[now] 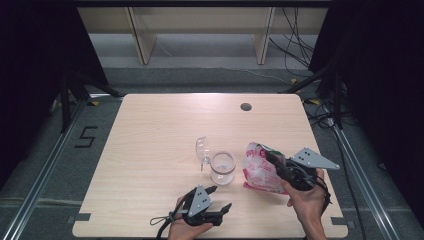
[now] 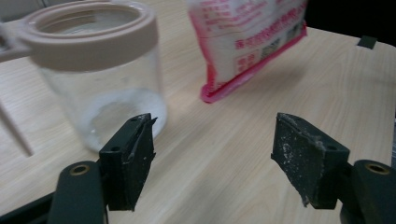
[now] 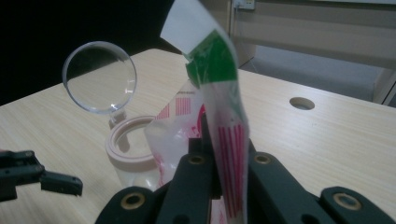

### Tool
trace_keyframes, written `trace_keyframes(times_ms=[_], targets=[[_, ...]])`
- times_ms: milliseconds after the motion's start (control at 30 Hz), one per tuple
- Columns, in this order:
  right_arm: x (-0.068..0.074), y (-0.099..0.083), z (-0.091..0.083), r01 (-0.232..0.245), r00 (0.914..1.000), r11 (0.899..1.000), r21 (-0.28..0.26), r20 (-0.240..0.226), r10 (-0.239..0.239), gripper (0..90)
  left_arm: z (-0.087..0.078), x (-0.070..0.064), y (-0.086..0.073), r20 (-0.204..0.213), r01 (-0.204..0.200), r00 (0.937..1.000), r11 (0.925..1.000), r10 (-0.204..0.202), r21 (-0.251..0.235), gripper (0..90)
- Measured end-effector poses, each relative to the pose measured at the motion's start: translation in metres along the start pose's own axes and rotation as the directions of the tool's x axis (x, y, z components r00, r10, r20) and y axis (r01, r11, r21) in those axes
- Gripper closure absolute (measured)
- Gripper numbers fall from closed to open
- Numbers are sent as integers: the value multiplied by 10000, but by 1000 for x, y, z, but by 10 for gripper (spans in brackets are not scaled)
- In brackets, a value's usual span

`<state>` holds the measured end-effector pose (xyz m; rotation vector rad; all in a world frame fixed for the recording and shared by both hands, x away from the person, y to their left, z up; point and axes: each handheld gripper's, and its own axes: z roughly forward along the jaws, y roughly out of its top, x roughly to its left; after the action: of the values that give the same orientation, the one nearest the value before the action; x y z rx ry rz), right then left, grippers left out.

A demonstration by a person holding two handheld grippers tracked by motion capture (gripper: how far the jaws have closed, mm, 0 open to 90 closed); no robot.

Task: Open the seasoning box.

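Two grippers work at the near edge of the bench [image 1: 150,130], whose far and left parts lie bare, with a round hole [image 1: 245,106] near the far edge. The left gripper [image 1: 220,197] rests by the near edge with its jaws spread wide, holding nothing; seen from its own camera the jaws point between the jar [image 2: 100,70] and the bag [image 2: 250,42], apart from both. The right gripper [image 1: 272,159] is clamped on the bag's side edge and holds the bag upright, just right of the jar, with its bottom edge close to the bench. The clear jar stands near the bench's middle, its beige collar open and its clear lid [image 3: 100,77] tipped up behind. Red printing covers the white bag, too blurred to read; a green strip [image 3: 210,60] sits at its top. Floor marking "5" [image 1: 86,136] lies left of the bench.
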<state>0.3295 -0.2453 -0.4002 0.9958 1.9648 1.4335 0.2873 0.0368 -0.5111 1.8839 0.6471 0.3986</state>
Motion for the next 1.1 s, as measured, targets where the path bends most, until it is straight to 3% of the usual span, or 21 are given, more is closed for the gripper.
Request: trace_keyframes(times_ms=[67, 233, 300, 333, 400, 433, 467, 533, 600, 700, 733, 800, 833, 867, 900, 933, 1000, 1033, 1067, 1100], targets=[[2, 2, 4, -158, 9999, 9998, -142, -15, 158, 900, 7, -2, 2, 121, -23, 9999, 10000, 23, -19, 288], [2, 12, 4, 200, 9998, 9993, -327, -59, -202, 900, 17, -4, 9, 72, -239, 9997, 9996, 238, 134, 294], [3, 16, 3, -20, 9999, 9987, -511, -152, 12, 900, 21, -6, 11, 19, -270, 9996, 9995, 270, 136, 297], [3, 18, 2, 171, 9996, 9980, -615, -226, -185, 900, 24, -6, 13, -118, -374, 9992, 9988, 377, 303, 298], [7, 24, -2, -287, 9989, 9977, -613, -386, 264, 900, 29, -8, 14, -294, -335, 9990, 9988, 346, 367, 299], [6, 26, -4, -107, 9993, 9984, -552, -351, 87, 900, 34, -10, 14, -365, -142, 9992, 9992, 156, 381, 302], [6, 29, -4, 63, 9989, 9964, -848, -460, -102, 900, 37, -11, 15, -357, -225, 9991, 9989, 240, 411, 307], [9, 34, -7, 21, 9989, 9966, -826, -457, -59, 900, 43, -16, 17, -596, -221, 9979, 9994, 237, 273, 312], [12, 39, -11, 144, 9984, 9975, -697, -530, -181, 900, 48, -19, 20, -867, -606, 9942, 9975, 634, 353, 323], [18, 48, -19, -12, 9968, 9991, -427, -793, -22, 900, 56, -26, 22, -1097, -557, 9925, 9984, 544, -87, 354], [17, 51, -20, 365, 9956, 9978, -553, -848, -411, 900, 59, -28, 23, -1158, -570, 9918, 9982, 544, -194, 368], [21, 54, -24, 31, 9946, 9989, -465, -1038, -79, 900, 63, -30, 24, -1386, -719, 9882, 9966, 658, -395, 371], [21, 56, -25, 217, 9933, 9981, -578, -1118, -281, 900, 65, -30, 24, -1476, -826, 9861, 9960, 769, -331, 386], [25, 58, -27, -11, 9939, 9990, -456, -1100, -39, 900, 67, -32, 24, -1504, -871, 9856, 9946, 776, -573, 408], [24, 60, -26, 339, 9918, 9975, -624, -1213, -413, 900, 67, -34, 25, -1741, -1044, 9805, 9923, 915, -663, 419], [27, 61, -26, 181, 9900, 9984, -526, -1385, -253, 900, 66, -36, 25, -1883, -1111, 9775, 9911, 955, -740, 452], [30, 63, -25, 354, 9913, 9983, -456, -1250, -409, 900, 67, -35, 25, -1786, -936, 9811, 9902, 741, -1036, 538], [31, 64, -23, 478, 9894, 9977, -470, -1345, -538, 900, 68, -35, 25, -1899, -1076, 9780, 9883, 858, -1077, 551], [33, 64, -22, 326, 9902, 9987, -388, -1343, -376, 900, 68, -36, 26, -2035, -1127, 9750, 9882, 899, -1033, 565], [33, 65, -21, 485, 9910, 9978, -445, -1229, -537, 900, 72, -35, 27, -2059, -1225, 9740, 9842, 945, -1277, 575]])
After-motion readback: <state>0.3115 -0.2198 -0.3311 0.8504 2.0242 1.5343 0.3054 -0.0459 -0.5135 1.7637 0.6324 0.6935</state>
